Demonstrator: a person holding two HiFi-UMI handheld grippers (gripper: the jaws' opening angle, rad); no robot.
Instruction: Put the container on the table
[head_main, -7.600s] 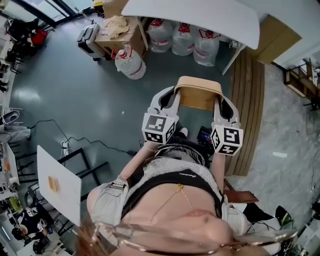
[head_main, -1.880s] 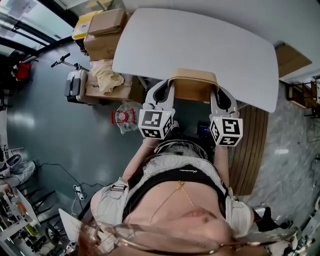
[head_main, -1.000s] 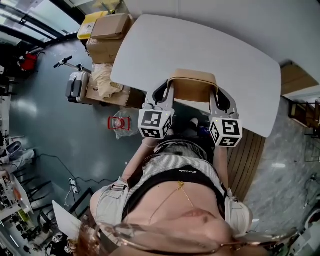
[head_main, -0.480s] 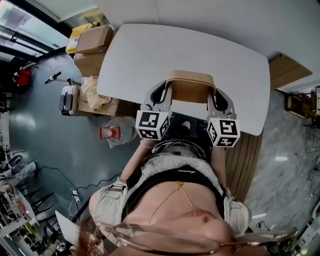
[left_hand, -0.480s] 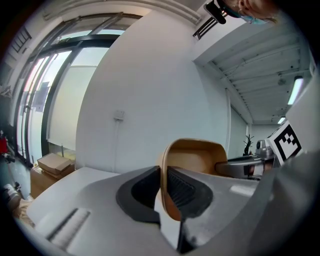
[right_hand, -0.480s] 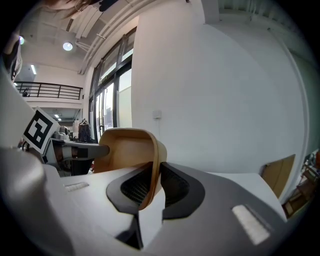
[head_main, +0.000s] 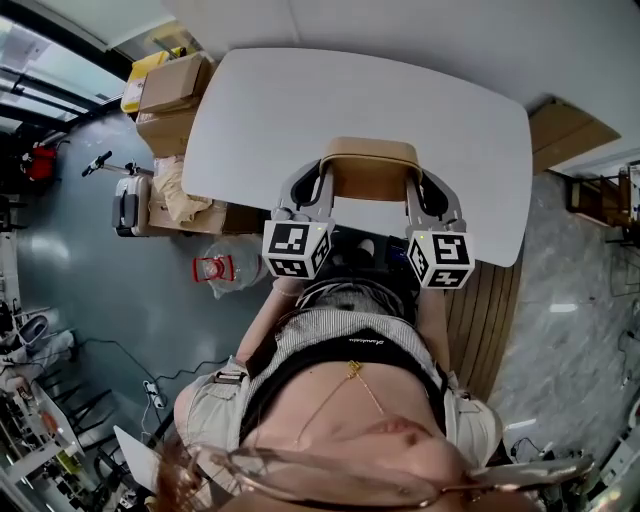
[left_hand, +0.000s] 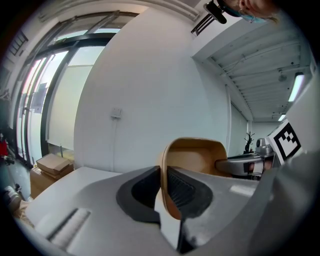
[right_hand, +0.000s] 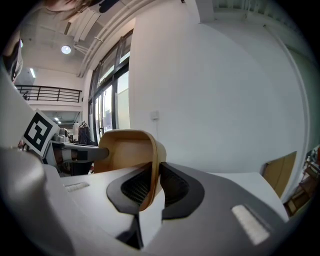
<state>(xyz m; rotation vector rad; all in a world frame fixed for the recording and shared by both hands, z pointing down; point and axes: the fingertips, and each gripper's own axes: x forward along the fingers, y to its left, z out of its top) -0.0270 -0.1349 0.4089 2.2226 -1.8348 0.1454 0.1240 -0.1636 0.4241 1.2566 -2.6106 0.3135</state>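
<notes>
— While looking down from the head view, where to find the container (head_main: 370, 172)?

— Over the near edge of the white table (head_main: 300, 100), about midway along it; tan, rounded at the corners; carried between two grippers; cannot tell whether touching the tabletop or just above it.

— Gripped how?

— Pinched on its left wall by the left gripper (head_main: 322, 185) and on its right wall by the right gripper (head_main: 414, 188); in each gripper view, jaws drawn narrow on the thin tan wall, one ribbed pad inside, one outside.

— Anything else near the table?

— Cardboard boxes (head_main: 168, 82) stacked beside the far left corner; a grey suitcase (head_main: 130, 205) on the floor off the left edge; a clear water jug (head_main: 213, 268) with a red label on the floor near the near left corner; a leaning wooden panel (head_main: 565, 128) past the right edge.
</notes>
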